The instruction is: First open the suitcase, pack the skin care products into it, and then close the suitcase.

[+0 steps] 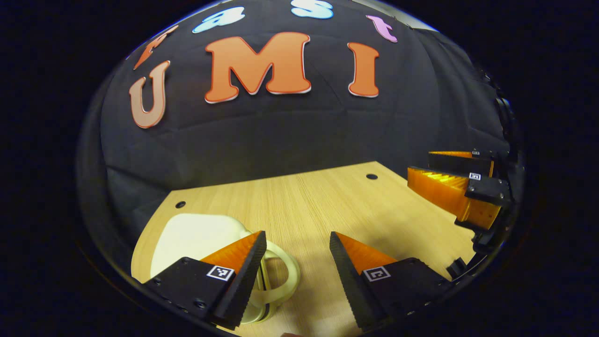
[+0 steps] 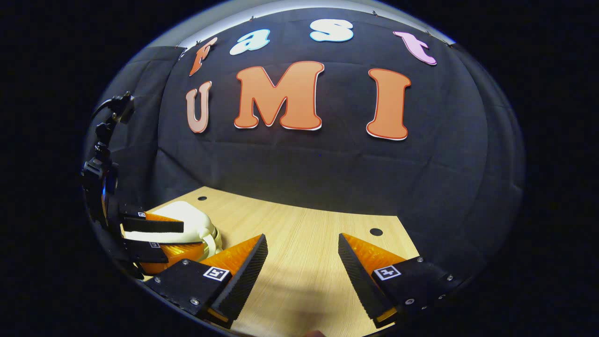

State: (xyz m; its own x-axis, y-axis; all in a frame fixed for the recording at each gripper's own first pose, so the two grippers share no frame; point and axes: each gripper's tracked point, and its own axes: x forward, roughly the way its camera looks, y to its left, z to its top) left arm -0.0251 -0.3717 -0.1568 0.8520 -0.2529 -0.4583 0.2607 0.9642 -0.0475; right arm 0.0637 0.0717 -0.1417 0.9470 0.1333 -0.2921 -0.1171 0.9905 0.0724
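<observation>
- Left gripper (image 1: 298, 238): in the left gripper view its 2 fingers stand spread wide, nothing pinched between them; bare wooden table (image 1: 327, 206) shows through the gap.
- Suitcase (image 1: 196, 238): a small cream hard-shell case lying flat and shut on the table, at the lower left of the left gripper view. Its looped handle (image 1: 281, 276) points toward the middle of the table; the gripper's left finger (image 1: 243, 271) hangs over the handle end, partly covering it. Whether the finger touches it cannot be told.
- Right gripper (image 2: 303, 241): in the right gripper view its 2 fingers are likewise spread apart and hold nothing, over bare tabletop.
- In the right gripper view the suitcase (image 2: 187, 217) sits far to the left, well apart from that gripper's fingers, with the left gripper (image 2: 154, 238) directly in front of it.
- In the left gripper view the right gripper (image 1: 456, 185) shows at the right edge, above the table.
- Writing: none readable on the suitcase; each finger base carries a small square black-and-white marker (image 1: 220, 273).
- 2 dark round holes (image 1: 372, 177) sit near the table's far edge.
</observation>
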